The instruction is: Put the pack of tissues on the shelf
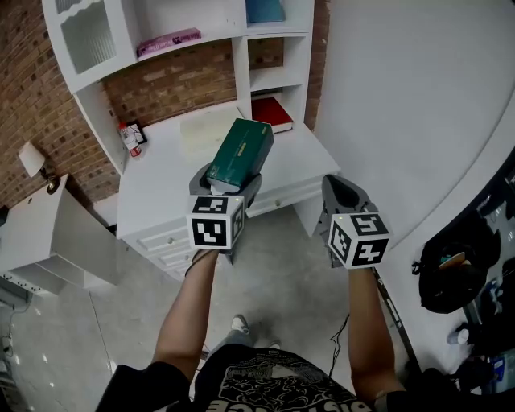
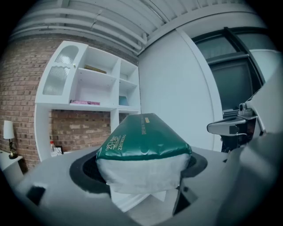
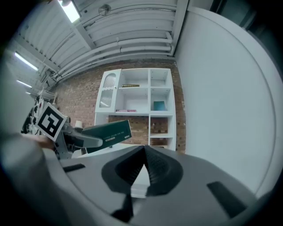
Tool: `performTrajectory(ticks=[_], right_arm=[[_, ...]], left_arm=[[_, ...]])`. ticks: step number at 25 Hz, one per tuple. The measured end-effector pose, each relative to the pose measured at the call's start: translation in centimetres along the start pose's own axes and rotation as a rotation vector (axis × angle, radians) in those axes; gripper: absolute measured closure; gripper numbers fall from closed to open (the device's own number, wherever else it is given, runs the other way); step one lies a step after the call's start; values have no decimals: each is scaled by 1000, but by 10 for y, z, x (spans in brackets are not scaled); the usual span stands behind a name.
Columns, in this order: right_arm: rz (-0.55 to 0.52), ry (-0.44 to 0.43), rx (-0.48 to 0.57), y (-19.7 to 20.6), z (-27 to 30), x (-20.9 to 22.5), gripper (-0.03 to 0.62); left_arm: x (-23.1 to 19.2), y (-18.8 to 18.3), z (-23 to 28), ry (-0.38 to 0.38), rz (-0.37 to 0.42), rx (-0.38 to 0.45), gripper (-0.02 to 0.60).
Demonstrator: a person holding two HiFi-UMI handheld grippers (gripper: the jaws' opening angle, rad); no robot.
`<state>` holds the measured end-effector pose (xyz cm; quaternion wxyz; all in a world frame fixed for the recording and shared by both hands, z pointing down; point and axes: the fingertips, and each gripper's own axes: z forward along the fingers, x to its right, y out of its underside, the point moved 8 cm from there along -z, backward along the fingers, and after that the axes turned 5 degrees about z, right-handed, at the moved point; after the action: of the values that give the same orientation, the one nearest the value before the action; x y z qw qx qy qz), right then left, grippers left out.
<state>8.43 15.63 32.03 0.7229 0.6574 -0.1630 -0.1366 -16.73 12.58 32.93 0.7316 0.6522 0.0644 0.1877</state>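
My left gripper (image 1: 226,187) is shut on the pack of tissues (image 1: 241,153), a green pack with white ends, held in the air in front of the white desk (image 1: 161,189). Seen from the left gripper view, the pack of tissues (image 2: 141,145) fills the space between the jaws and points toward the white shelf unit (image 2: 95,95). My right gripper (image 1: 344,195) hangs to the right of the desk, its jaws shut with nothing between them. The right gripper view shows the left gripper with the pack of tissues (image 3: 106,132) at left.
The shelf unit (image 1: 201,36) above the desk holds a pink book (image 1: 167,42) and a blue item (image 1: 264,10). A red book (image 1: 272,113) and a small bottle (image 1: 129,138) sit on the desk. A curved white wall (image 1: 418,113) stands at right.
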Motion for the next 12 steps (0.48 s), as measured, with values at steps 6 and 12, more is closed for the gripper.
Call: performTrajectory(ticks=[6, 12], right_arm=[[7, -7, 2, 2, 12, 14, 591], [1, -19, 5, -1, 39, 22, 591]], left_arm=[[2, -3, 18, -5, 12, 5, 130], [-8, -2, 44, -8, 9, 2, 130]])
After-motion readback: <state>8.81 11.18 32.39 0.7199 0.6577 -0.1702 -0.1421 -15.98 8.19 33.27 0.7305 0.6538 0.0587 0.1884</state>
